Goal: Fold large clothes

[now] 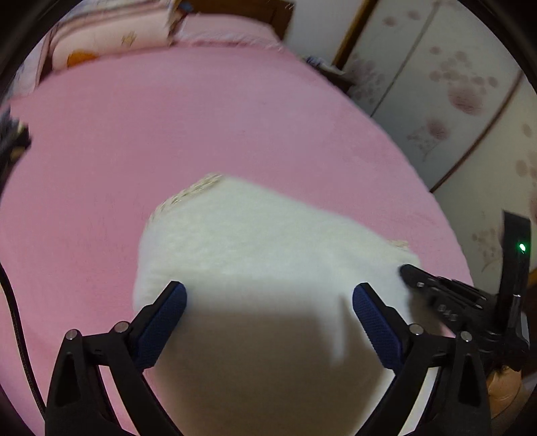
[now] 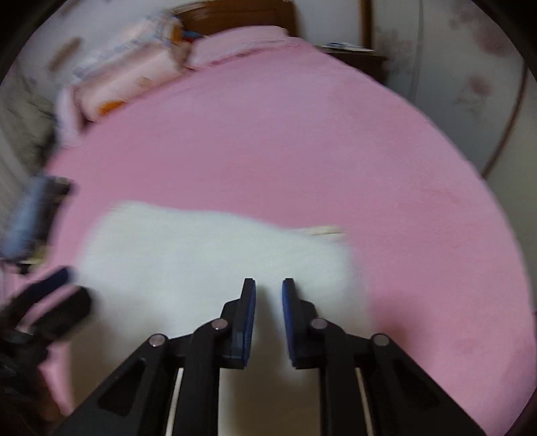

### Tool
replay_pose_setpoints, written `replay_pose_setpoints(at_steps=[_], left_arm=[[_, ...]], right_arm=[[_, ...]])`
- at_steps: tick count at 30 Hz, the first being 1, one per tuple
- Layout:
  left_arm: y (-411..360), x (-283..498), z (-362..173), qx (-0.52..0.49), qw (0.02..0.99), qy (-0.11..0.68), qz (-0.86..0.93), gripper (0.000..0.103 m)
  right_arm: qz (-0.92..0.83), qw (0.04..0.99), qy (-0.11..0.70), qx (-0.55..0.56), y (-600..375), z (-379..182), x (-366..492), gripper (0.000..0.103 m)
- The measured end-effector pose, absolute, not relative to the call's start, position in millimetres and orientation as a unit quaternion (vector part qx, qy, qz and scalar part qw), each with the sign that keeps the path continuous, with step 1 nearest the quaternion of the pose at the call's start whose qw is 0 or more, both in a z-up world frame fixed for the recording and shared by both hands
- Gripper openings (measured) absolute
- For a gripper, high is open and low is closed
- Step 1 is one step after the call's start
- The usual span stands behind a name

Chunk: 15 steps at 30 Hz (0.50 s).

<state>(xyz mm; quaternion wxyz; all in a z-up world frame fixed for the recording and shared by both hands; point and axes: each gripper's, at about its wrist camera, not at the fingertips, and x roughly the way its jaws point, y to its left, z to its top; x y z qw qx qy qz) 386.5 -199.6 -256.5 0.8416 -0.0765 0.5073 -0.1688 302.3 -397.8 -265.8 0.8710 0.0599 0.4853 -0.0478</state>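
Pink bed (image 1: 235, 117) held a folded white garment (image 1: 268, 241); left gripper (image 1: 268, 298) gaped wide, right gripper (image 2: 268, 285) nearly closed, both empty. Next likely another fold.

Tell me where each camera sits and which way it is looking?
Left wrist view: sits on the left gripper, looks forward over the white garment on the pink bed; its own wide-apart fingers show, and the right gripper at the right edge.
Right wrist view: sits on the right gripper, looks across the same garment toward the pillows; its own fingers show with a narrow gap, and the blurred left gripper at the left.
Both share the garment, bed, pillows and headboard.
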Motion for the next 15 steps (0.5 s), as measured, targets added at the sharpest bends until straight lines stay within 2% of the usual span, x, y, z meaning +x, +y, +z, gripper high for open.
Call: replay_pose_setpoints(at_steps=[2, 6, 9, 12, 13, 14, 15], left_arm=[[-189.8, 390.6, -267.5, -0.087, 0.842, 0.513, -0.143, 0.097], [-177.5, 391.2, -281.7, -0.102, 0.832, 0.531, -0.127, 0.097], [-183.2, 380.3, -267.0, -0.052, 0.84, 0.527, -0.118, 0.097], [-184.4, 361.5, -233.0, -0.032, 0.838, 0.528, -0.134, 0.097], [-181.7, 351.8, -218.5, -0.035, 0.838, 0.527, -0.137, 0.098], [-178.9, 345.1, -206.8, -0.037, 0.839, 0.526, -0.138, 0.098], [-174.7, 334.6, -189.7, -0.042, 0.84, 0.522, -0.142, 0.099]], right_arm=[[-0.025, 0.869, 0.48, 0.114, -421.0, -276.9, 298.0, 0.0], [-0.03, 0.875, 0.475, 0.09, -410.3, -274.6, 296.2, 0.0], [-0.034, 0.87, 0.485, 0.082, -403.1, -258.5, 291.6, 0.0], [-0.023, 0.866, 0.485, 0.12, -400.2, -223.7, 275.9, 0.008], [-0.02, 0.868, 0.479, 0.131, -399.6, -212.2, 268.0, 0.018], [-0.021, 0.87, 0.473, 0.138, -395.2, -201.3, 262.6, 0.035], [-0.026, 0.872, 0.467, 0.143, -395.0, -185.7, 247.8, 0.042]])
